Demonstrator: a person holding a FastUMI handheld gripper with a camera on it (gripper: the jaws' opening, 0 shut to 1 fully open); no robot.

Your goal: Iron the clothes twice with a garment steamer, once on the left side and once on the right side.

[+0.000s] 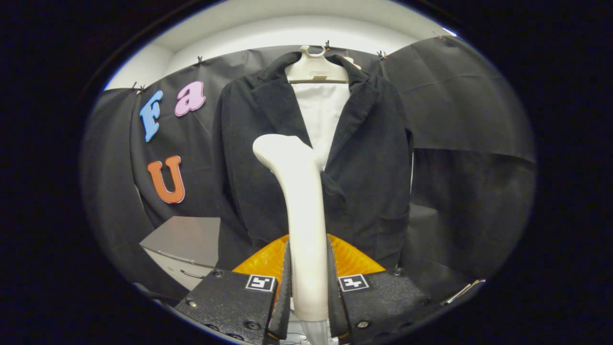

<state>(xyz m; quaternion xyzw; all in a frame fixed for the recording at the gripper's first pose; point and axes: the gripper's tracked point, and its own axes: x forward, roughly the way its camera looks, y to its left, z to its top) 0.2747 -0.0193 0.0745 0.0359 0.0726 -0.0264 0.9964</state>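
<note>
Jacket (268, 182): dark, hung on a pale hanger (317, 71) beyond the fingers, white lining shown between the lapels.
Garment steamer (301, 201): pale, upright, its head held before the jacket's front.
Gripper (309, 287): closed on the steamer's handle from both sides.
Advice: the head is best kept close to the cloth and drawn steadily down one side.

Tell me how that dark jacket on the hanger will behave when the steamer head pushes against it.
The jacket will probably give and swing back, since it hangs free from a hanger. Its cloth looks thick and ribbed, so likely less floppy than a shirt. The gripper is shut on the steamer, whose smooth handle may twist if pressed hard.
</note>
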